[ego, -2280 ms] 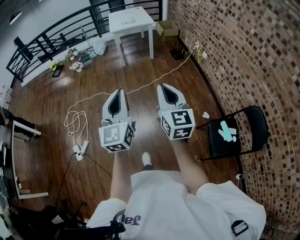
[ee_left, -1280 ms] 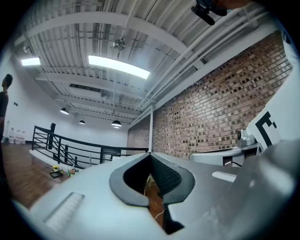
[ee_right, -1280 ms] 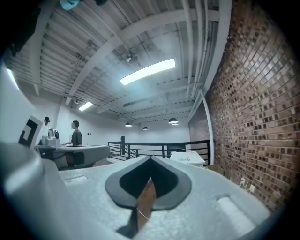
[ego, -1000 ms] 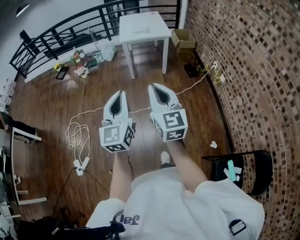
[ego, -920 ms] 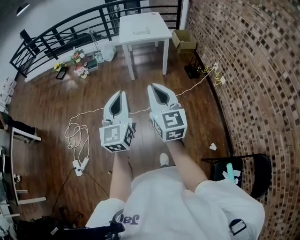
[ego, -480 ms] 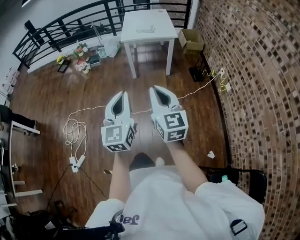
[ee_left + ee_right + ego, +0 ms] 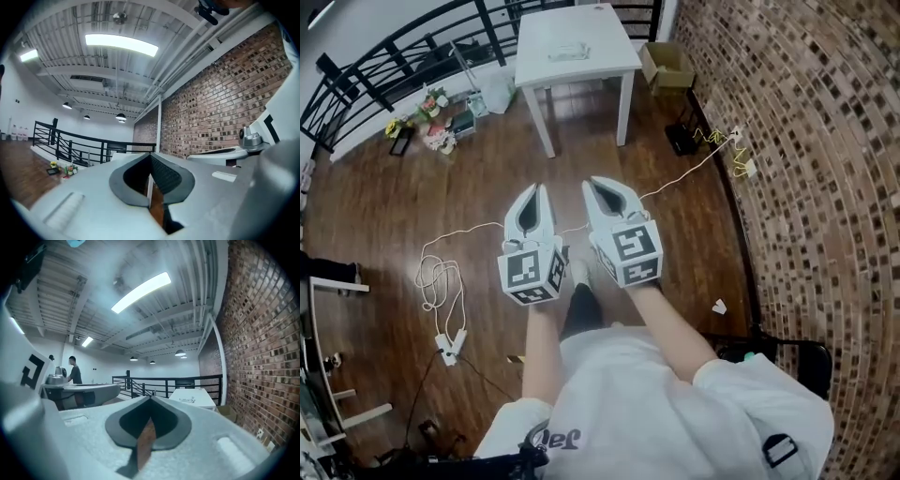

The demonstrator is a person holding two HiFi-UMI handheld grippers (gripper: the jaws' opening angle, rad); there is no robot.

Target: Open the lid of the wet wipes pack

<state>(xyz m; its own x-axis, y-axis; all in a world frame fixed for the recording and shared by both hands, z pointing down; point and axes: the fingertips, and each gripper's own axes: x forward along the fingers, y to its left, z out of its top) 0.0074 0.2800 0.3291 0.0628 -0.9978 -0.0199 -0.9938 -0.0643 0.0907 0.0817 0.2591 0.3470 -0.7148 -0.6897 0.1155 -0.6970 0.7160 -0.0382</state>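
White table (image 7: 614, 52) drew nearer; your grey left gripper (image 7: 539, 189) and right gripper (image 7: 592, 184), both pressed closed and empty, hang well short of its pale wipes pack (image 7: 569, 52).

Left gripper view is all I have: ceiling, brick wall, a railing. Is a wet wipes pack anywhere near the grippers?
Observer: Not near. The head view shows a white table well ahead of the left gripper, with a small pale item on top, too small to confirm as the pack.
Operator: Is the right gripper holding anything?
Observer: No. The right gripper view shows its jaws together, nothing between.
Operator: Anything else by that table?
Observer: A cardboard box sits between the table and the brick wall.
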